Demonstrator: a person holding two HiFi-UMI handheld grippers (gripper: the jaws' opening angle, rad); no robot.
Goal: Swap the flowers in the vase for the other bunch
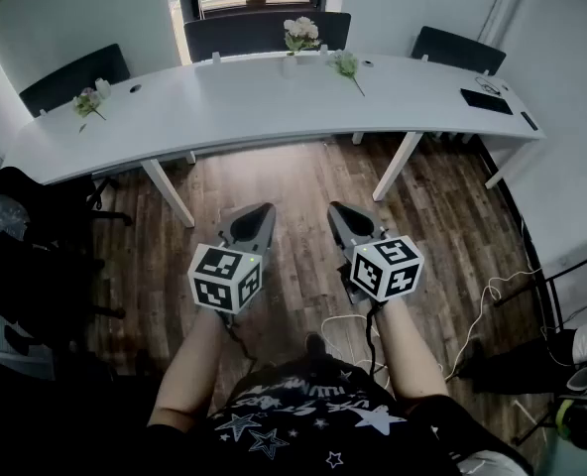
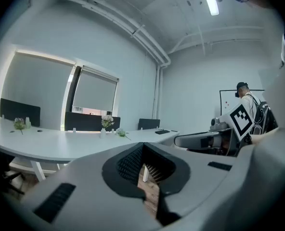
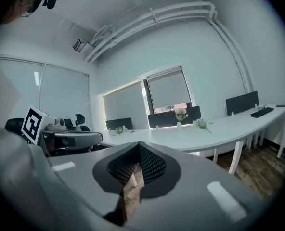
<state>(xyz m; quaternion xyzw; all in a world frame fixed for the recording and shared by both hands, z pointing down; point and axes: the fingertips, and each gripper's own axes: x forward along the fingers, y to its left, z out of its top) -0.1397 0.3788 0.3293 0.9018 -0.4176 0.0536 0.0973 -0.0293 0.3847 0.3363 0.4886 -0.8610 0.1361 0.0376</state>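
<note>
A small white vase (image 1: 291, 64) with pale flowers (image 1: 301, 34) stands at the far edge of the long white table (image 1: 224, 107). A loose bunch with green leaves (image 1: 347, 65) lies on the table just right of it. Both grippers hang over the wood floor, well short of the table: my left gripper (image 1: 258, 214) and my right gripper (image 1: 341, 214), each shut with nothing between its fingers. The vase's flowers (image 2: 107, 121) and the loose bunch (image 2: 122, 133) show far off in the left gripper view, and again as flowers (image 3: 181, 115) and bunch (image 3: 201, 124) in the right gripper view.
Another small bunch (image 1: 87, 103) lies at the table's left end. A keyboard (image 1: 486, 100) and a phone (image 1: 528, 120) sit at its right end. Dark chairs (image 1: 264, 32) line the far side. Cables (image 1: 492, 300) trail on the floor at right, a dark office chair (image 1: 16, 256) at left.
</note>
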